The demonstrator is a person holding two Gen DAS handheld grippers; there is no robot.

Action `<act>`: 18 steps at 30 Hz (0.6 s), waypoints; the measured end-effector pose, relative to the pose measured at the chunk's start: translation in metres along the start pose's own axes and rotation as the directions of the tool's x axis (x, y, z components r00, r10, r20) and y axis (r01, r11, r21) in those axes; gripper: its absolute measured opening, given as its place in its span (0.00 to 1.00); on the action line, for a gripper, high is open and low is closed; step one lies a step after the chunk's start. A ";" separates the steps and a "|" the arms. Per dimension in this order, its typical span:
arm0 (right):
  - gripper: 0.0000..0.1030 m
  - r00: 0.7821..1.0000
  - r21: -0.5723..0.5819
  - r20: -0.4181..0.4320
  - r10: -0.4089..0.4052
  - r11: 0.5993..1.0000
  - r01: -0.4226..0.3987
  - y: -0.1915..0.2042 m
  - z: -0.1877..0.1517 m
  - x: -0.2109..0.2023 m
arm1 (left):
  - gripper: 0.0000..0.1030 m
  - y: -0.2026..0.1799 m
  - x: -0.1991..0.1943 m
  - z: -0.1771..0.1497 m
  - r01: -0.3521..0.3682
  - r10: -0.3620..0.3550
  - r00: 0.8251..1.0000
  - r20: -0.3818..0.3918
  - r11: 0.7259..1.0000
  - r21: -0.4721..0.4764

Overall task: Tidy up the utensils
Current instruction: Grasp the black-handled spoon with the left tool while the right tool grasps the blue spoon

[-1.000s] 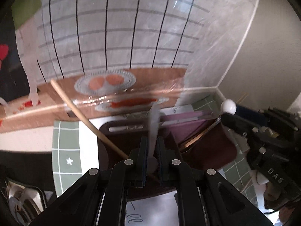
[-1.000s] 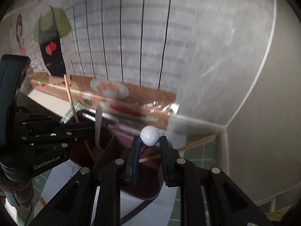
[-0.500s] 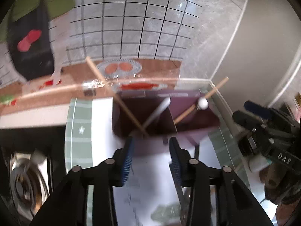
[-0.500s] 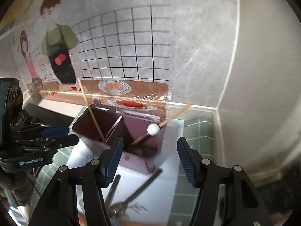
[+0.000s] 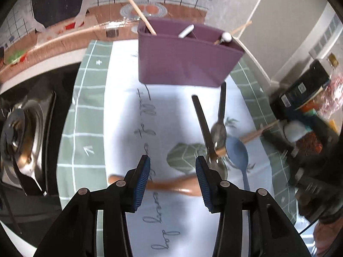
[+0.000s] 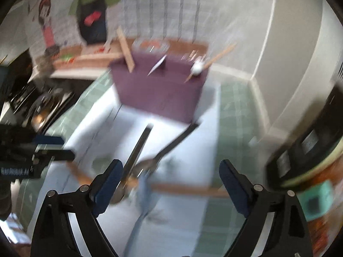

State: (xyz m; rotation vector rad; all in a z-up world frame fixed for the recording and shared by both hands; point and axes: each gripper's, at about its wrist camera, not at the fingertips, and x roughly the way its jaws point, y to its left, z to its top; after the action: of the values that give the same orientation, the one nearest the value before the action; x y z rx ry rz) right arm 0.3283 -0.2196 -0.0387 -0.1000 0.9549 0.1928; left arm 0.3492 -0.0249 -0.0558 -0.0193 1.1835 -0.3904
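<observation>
A purple utensil holder (image 5: 182, 60) (image 6: 158, 90) stands at the far end of the white and green mat (image 5: 120, 128). In it lean a wooden stick (image 5: 138, 10), a white handle (image 5: 186, 31) and a ball-topped utensil (image 5: 226, 36). Loose on the mat lie two metal spoons (image 5: 219, 128), a blue spoon (image 5: 238, 152) and a brown wooden handle (image 5: 169, 185). My left gripper (image 5: 171, 175) hangs open over the wooden handle, nothing between its pads. My right gripper (image 6: 170, 184), blurred, is opening wide above the loose utensils (image 6: 137, 150), gripping nothing.
A stove burner (image 5: 19, 132) lies left of the mat. Bottles, a dark box and jars (image 5: 304, 98) crowd the right side. A picture-covered backsplash (image 5: 64, 0) and a plain wall corner (image 6: 278, 42) stand behind the holder.
Both grippers let go of the utensils they held in the holder, opened, and drew back toward the near end of the mat. The loose utensils have come into view.
</observation>
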 end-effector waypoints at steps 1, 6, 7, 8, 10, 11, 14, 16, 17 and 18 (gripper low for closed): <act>0.74 1.000 -0.005 -0.023 0.011 1.000 -0.011 0.005 -0.009 0.005 | 0.44 -0.002 0.001 -0.003 0.003 -0.003 1.000 -0.003 1.000 0.000; 0.51 0.995 0.011 -0.098 0.031 0.999 -0.030 0.014 -0.030 0.027 | 0.44 -0.014 0.013 -0.007 0.017 -0.017 1.000 -0.026 1.000 -0.004; 0.46 0.994 0.018 -0.104 0.029 0.999 -0.027 0.014 -0.030 0.029 | 0.44 -0.017 0.015 -0.007 0.021 -0.021 0.999 -0.031 1.000 -0.007; 0.40 0.993 0.027 -0.116 0.025 0.999 -0.023 0.012 -0.031 0.034 | 0.44 -0.019 0.018 -0.006 0.027 -0.027 0.999 -0.037 1.000 -0.011; 0.28 0.989 0.041 -0.140 0.043 0.998 -0.038 0.009 -0.033 0.041 | 0.44 -0.024 0.024 -0.003 0.041 -0.042 0.998 -0.046 0.999 -0.017; 0.17 0.987 0.046 -0.147 0.056 0.998 -0.050 0.007 -0.035 0.043 | 0.44 -0.027 0.028 0.000 0.048 -0.049 0.997 -0.055 0.999 -0.018; 0.07 0.983 0.045 -0.160 0.090 0.995 -0.084 0.002 -0.041 0.042 | 0.44 -0.037 0.038 0.008 0.064 -0.066 0.995 -0.077 0.998 -0.018; 0.06 0.983 0.041 -0.158 0.095 0.995 -0.089 -0.003 -0.043 0.039 | 0.44 -0.042 0.044 0.015 0.075 -0.076 0.993 -0.088 0.997 -0.016; 0.05 0.983 0.043 -0.156 0.093 0.995 -0.087 -0.005 -0.044 0.039 | 0.44 -0.045 0.049 0.021 0.081 -0.083 0.992 -0.099 0.997 -0.019; 0.05 0.984 0.045 -0.153 0.094 0.995 -0.088 -0.008 -0.045 0.037 | 0.44 -0.046 0.054 0.027 0.077 -0.079 0.991 -0.110 0.997 -0.029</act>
State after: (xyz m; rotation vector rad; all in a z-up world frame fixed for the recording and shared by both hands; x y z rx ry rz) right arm 0.3154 -0.2307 -0.0950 -0.0362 1.1189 0.2531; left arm 0.3780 -0.0899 -0.0837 -0.0661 1.3002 -0.4502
